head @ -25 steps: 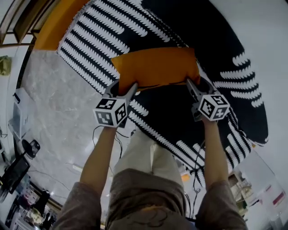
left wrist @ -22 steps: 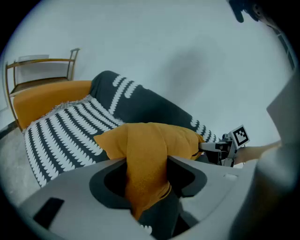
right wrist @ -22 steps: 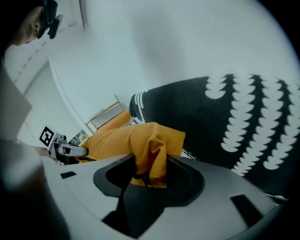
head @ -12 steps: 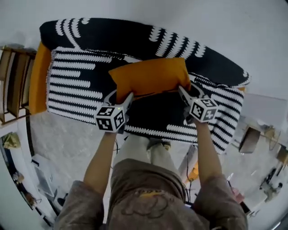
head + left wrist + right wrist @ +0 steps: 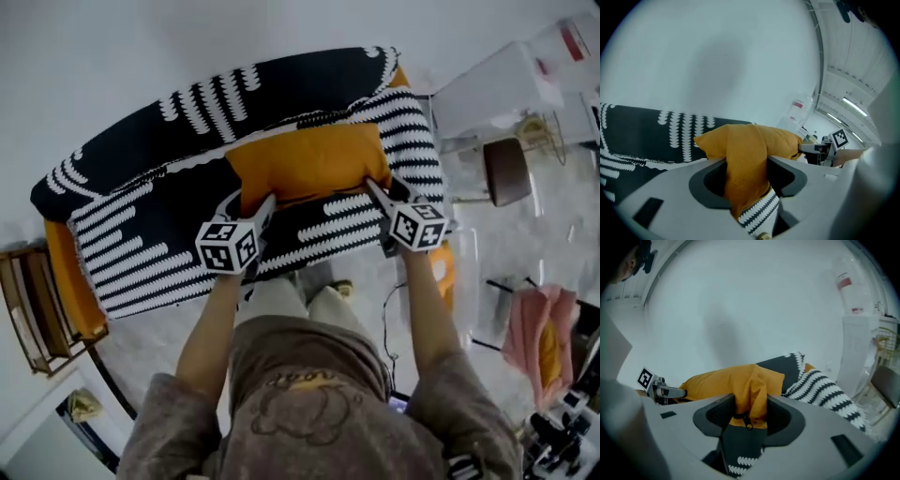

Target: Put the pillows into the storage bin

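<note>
Clamping orange pillow (image 5: 305, 164) ends between fingers (image 5: 708, 183); left gripper (image 5: 251, 200), right gripper (image 5: 385, 187).

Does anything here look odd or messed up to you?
Nothing is spilled or damaged. The orange pillow is pinched at both ends, with its fabric bunched up in the left tool and the right tool. Its zipper pull dangles loose at the right one.
</note>
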The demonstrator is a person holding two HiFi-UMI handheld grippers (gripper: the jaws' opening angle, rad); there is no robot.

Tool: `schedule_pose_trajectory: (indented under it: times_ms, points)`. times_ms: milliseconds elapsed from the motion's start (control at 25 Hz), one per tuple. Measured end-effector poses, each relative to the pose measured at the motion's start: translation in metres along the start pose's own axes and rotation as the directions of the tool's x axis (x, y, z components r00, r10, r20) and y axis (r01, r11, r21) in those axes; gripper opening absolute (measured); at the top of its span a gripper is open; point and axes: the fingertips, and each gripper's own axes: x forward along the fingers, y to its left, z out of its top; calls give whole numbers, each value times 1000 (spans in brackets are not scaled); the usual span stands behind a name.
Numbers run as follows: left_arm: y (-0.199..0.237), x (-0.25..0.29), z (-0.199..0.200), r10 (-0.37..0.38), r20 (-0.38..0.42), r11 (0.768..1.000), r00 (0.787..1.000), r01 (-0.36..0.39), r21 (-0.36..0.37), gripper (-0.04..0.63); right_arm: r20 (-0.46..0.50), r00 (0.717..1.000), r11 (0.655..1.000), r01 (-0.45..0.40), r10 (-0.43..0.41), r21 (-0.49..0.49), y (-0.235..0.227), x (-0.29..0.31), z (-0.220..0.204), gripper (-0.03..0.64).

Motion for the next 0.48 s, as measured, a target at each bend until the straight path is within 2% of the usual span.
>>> schedule_pose_trajectory:
  times_ms: [200, 360, 480]
  points:
    - [-139, 45, -21, -125, -63, 987, 990, 130, 95, 221, 63, 990, 989, 122, -127, 80, -90, -135, -25, 190]
    - [-260, 81, -46, -241, -126, 950, 962, 261, 173, 222, 120, 957, 956, 245, -266, 163, -159, -257, -56, 190]
    - [-348, 99, -68, -298, -166, 922, 940, 329, 204, 222, 143, 929, 928, 307, -340, 209, -204, -341, -75, 190]
